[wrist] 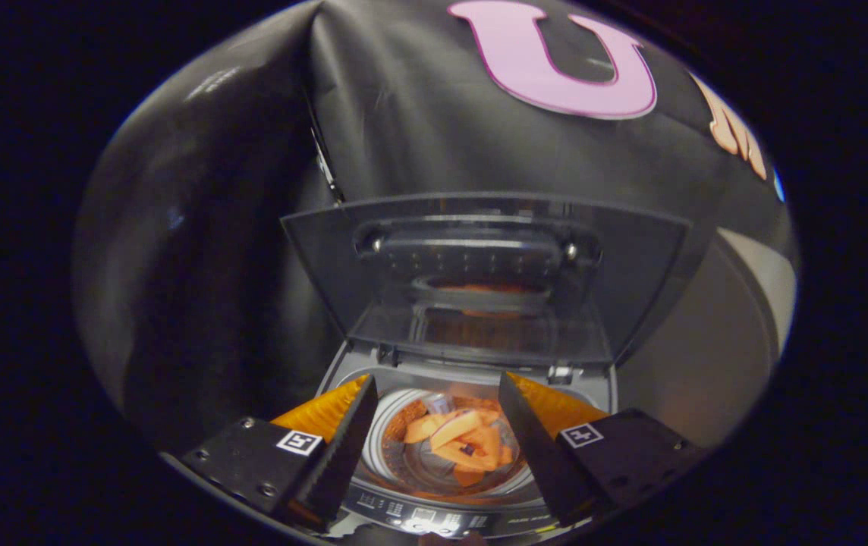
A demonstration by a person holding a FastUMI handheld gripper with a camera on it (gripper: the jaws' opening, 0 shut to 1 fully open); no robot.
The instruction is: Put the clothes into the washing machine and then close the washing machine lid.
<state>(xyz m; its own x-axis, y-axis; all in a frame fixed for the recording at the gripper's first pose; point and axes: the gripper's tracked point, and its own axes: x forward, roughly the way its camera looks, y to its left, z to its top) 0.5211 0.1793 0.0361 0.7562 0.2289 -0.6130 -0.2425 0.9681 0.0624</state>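
A black cloth wall [419, 129] closed off the booth behind a small top-loading washing machine [472, 375], whose control strip [434, 519] lay nearest the gripper. The lid [479, 280], a tinted see-through panel with a handle bar [472, 246] near its top edge, was raised and stood leaning back toward the wall, hinged at the rear rim of the machine. The clothes [460, 444], an orange bundle, were seen lying inside the drum [404, 462], below the rim, and a faint orange reflection of them was carried in the lid. The gripper [438, 425] was held above the front of the machine with its fingers spread wide apart and nothing between them; the drum opening was framed in the gap. The loading part was judged complete, so the step in hand was taken to be the closing of the lid. For this it was advised that the gripper be raised and carried forward until a fingertip could be set behind the top edge of the lid, near the middle so that the panel would not twist on its hinges. The lid should then be drawn forward and down in an arc about the hinge line, not pushed straight down. It should be checked that no cloth was left over the rim, since a trapped fold would keep the lid from seating. A slow final lowering was recommended to avoid a slam.
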